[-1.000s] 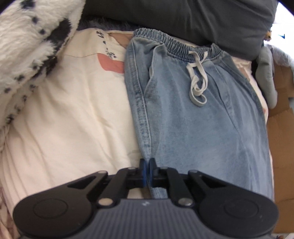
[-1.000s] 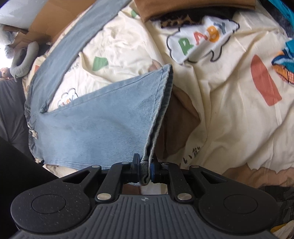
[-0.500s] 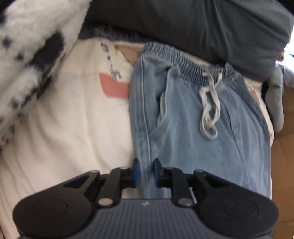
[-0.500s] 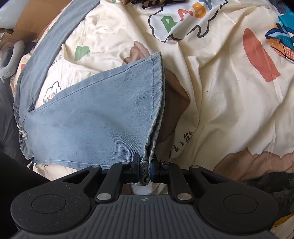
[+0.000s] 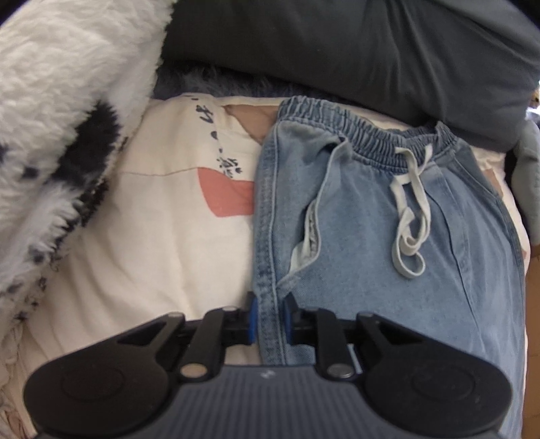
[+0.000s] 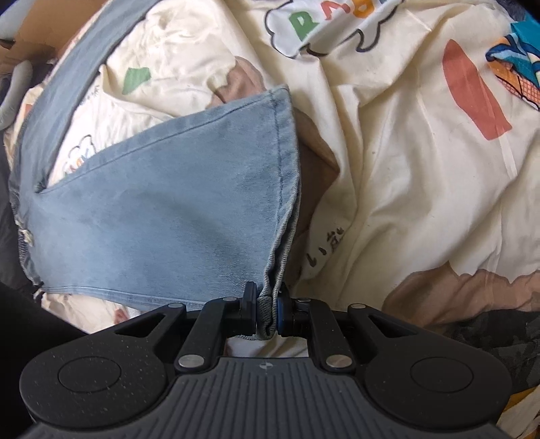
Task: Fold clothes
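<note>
Light blue denim trousers (image 5: 388, 243) lie on a cream printed bedsheet (image 5: 162, 236), elastic waistband and white drawstring (image 5: 410, 216) at the far end. My left gripper (image 5: 269, 317) is open, its jaws a little apart on either side of the trousers' left side seam. In the right wrist view a trouser leg (image 6: 162, 229) is lifted and spread, its hem (image 6: 287, 189) running down into my right gripper (image 6: 266, 312), which is shut on the hem's corner.
A fluffy white blanket with black spots (image 5: 60, 118) lies at the left. A dark grey pillow (image 5: 354, 54) lies beyond the waistband. The sheet (image 6: 405, 169) has coloured prints. Brown cardboard (image 6: 44, 23) lies at the far left. Dark cloth (image 6: 499, 334) lies at the right.
My left gripper has opened, letting go of the side seam, and moved towards the waistband. My right gripper has kept hold of the hem and carried it a little further over the sheet.
</note>
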The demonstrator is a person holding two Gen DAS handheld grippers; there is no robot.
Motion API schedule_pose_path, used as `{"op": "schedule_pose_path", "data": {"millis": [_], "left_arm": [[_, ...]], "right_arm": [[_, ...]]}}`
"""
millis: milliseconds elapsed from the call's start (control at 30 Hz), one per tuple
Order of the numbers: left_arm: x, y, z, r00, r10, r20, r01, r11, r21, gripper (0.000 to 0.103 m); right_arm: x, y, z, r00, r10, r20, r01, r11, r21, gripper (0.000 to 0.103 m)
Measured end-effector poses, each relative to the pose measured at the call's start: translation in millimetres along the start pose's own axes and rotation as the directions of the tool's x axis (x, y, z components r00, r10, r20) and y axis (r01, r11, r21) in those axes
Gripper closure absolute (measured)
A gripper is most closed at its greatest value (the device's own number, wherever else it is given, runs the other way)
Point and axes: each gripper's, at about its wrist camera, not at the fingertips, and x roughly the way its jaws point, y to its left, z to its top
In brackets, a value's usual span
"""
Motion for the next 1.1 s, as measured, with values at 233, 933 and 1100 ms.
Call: {"op": "schedule_pose_path", "data": {"millis": [233, 933, 1100], "left_arm": [[1, 3, 8, 1.0, -0.018, -0.005, 0.018, 1.0, 0.002, 0.084], [-34, -8, 32, 0.992, 0.12, 0.048, -0.126, 0.982, 0.141, 0.065], [-48, -22, 33, 0.992, 0.115, 0.057, -0.124, 0.975, 0.185, 0.065]], "right_arm": [[19, -4, -2, 0.999, -0.024, -0.034, 0.024, 1.0, 0.014, 0.094], [5, -31, 27, 0.984, -0.021, 0.175, 0.02, 1.0, 0.008, 0.076], [10, -17, 41, 0.97, -0.003, 0.243, 0.013, 0.999, -0.042, 0.068]]}}
